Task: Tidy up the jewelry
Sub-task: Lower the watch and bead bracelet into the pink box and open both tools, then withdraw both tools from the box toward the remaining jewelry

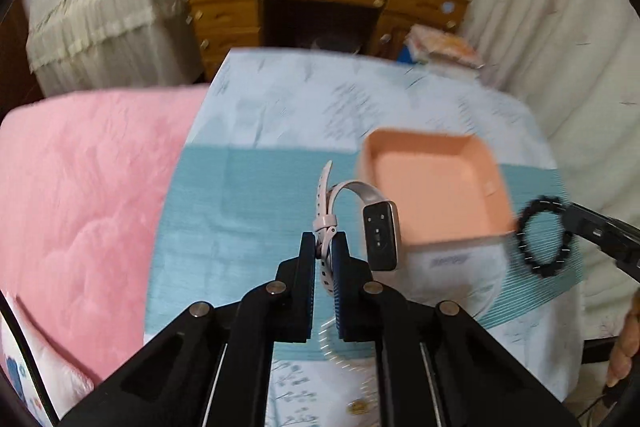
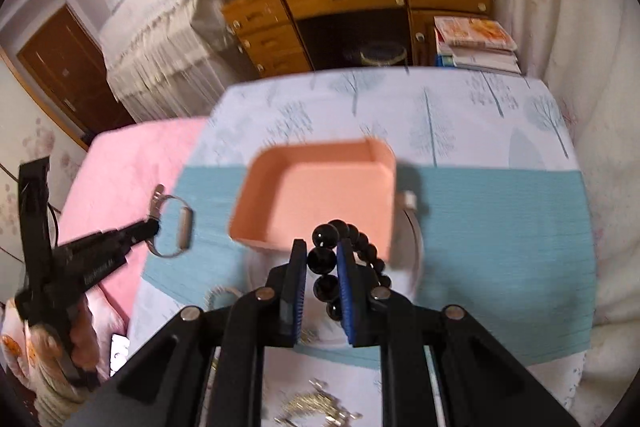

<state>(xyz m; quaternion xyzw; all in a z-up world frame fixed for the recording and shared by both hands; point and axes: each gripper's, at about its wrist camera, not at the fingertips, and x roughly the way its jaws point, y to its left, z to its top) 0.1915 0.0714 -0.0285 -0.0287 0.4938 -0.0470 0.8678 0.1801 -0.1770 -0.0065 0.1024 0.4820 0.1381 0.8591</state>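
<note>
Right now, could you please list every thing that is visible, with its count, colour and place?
watch: one, pale pink strap, in left gripper, raised beside tray
bead bracelet: one, black, in right gripper, near tray's front edge
tray: one, peach, on the blue cloth
cloth: one, blue and white, under tray
blanket: one, pink, left of cloth
small metal pieces: several, gold, on near cloth
desk: one, wooden, behind
left gripper: black, shut on strap
right gripper: black, shut on beads
</note>
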